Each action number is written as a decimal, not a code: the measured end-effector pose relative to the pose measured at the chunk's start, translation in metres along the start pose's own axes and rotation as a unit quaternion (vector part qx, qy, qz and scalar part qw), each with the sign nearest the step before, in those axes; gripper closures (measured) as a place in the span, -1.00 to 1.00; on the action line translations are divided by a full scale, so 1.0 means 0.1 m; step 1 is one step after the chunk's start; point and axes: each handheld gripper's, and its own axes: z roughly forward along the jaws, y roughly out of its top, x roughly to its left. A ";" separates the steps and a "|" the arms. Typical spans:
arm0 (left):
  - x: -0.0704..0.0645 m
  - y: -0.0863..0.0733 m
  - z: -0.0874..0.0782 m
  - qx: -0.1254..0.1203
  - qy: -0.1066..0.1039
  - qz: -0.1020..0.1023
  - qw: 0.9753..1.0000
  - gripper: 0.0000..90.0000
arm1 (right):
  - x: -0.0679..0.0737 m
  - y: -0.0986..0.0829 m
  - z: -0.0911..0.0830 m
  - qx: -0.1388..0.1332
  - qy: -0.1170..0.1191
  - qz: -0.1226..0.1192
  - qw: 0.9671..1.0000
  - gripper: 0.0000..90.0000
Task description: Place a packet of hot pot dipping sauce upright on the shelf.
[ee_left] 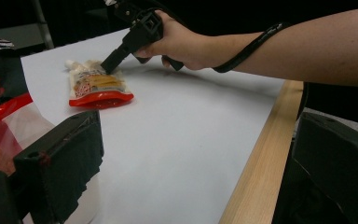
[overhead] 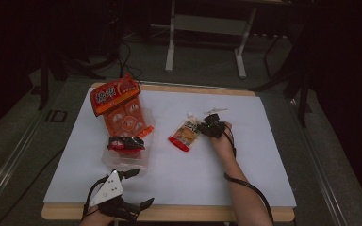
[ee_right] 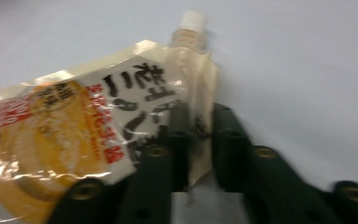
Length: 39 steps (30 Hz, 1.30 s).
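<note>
A spouted pouch (overhead: pixel 185 133) with a white cap, a yellow picture and a red bottom lies flat near the table's middle. My right gripper (overhead: pixel 201 126) is shut on its right edge, just below the spout. In the right gripper view the pouch (ee_right: pixel 74 130) has its side seam pinched between the two jaws of the right gripper (ee_right: pixel 200 113). My left gripper (overhead: pixel 139 188) rests open at the front edge of the table, holding nothing. The left gripper view shows its own jaws (ee_left: pixel 191 158) wide apart, with the pouch (ee_left: pixel 95 84) and the right gripper (ee_left: pixel 109 63) farther off.
An orange snack bag (overhead: pixel 114 94) and an orange multi-pack (overhead: pixel 128 120) lie at the back left. A black-and-red packet (overhead: pixel 126 142) sits on a clear plastic bag (overhead: pixel 127 160) in front of them. The white sheet (overhead: pixel 254 141) ends at a wooden table edge (overhead: pixel 193 213).
</note>
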 end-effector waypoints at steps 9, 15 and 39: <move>0.00 0.00 0.00 -0.001 -0.001 -0.001 1.000 -0.95 | 0.03 0.04 -0.03 0.007 0.005 0.011 1.000 0.98; 0.00 0.00 0.00 -0.003 -0.001 -0.002 1.000 -0.95 | 0.07 0.09 -0.11 -0.001 0.009 0.006 1.000 0.99; -0.02 0.00 0.04 -0.017 -0.015 -0.004 1.000 -0.95 | 0.35 0.32 -0.64 -0.082 0.062 -0.020 0.995 1.00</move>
